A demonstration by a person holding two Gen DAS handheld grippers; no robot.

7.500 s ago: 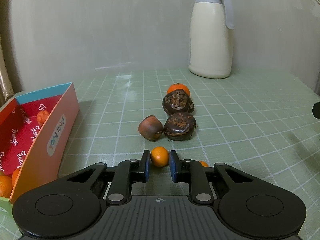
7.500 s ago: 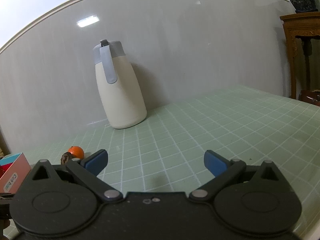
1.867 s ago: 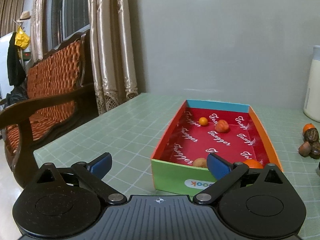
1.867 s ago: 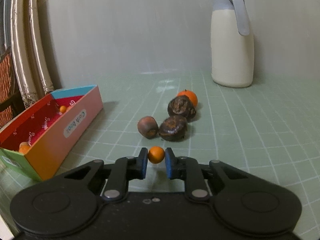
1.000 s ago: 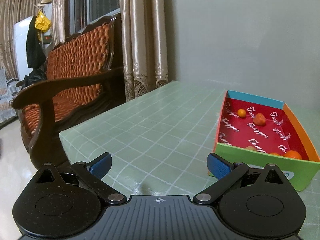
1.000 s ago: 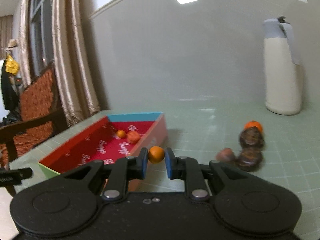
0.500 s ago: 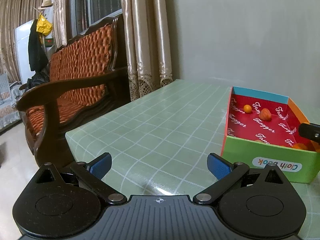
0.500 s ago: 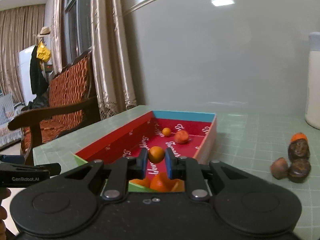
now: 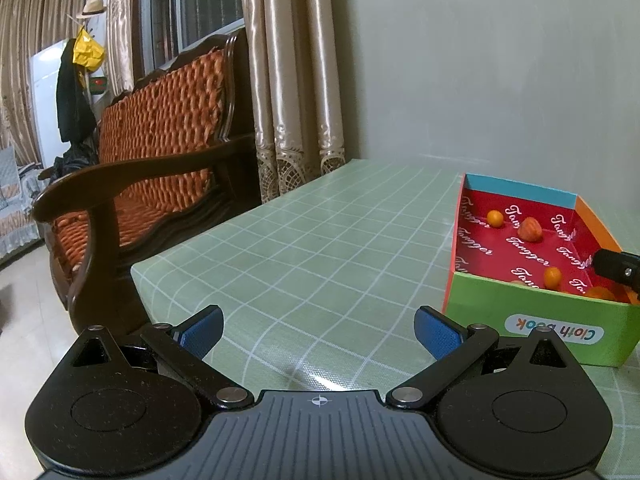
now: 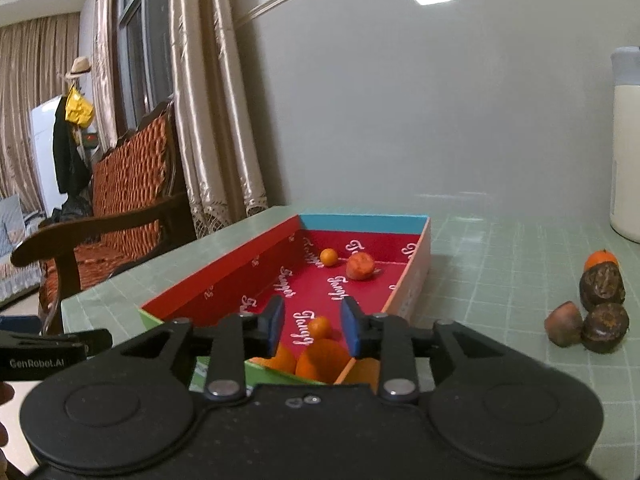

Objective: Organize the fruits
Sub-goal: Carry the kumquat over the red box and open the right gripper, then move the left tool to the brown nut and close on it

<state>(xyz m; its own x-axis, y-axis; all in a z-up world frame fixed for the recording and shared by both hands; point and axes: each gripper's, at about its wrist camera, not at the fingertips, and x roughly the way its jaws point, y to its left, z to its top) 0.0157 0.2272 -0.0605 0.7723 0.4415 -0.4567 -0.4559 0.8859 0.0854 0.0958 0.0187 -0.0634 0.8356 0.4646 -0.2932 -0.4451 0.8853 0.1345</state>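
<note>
Both of my claws hang over the green checked tabletop [image 9: 320, 248]. My right claw [image 10: 312, 326] has its jaws parted over the near end of the colourful box [image 10: 240, 264], and a small orange fruit [image 10: 319, 327] shows in the gap between the pads, lying on the red floor untouched. More orange fruit sits at the near corner just below. My left claw [image 9: 318, 330] is spread wide with nothing in it, left of the box. Three dark brown fruits [image 10: 600, 308] and an orange one [image 10: 601, 258] lie well right of the box.
</note>
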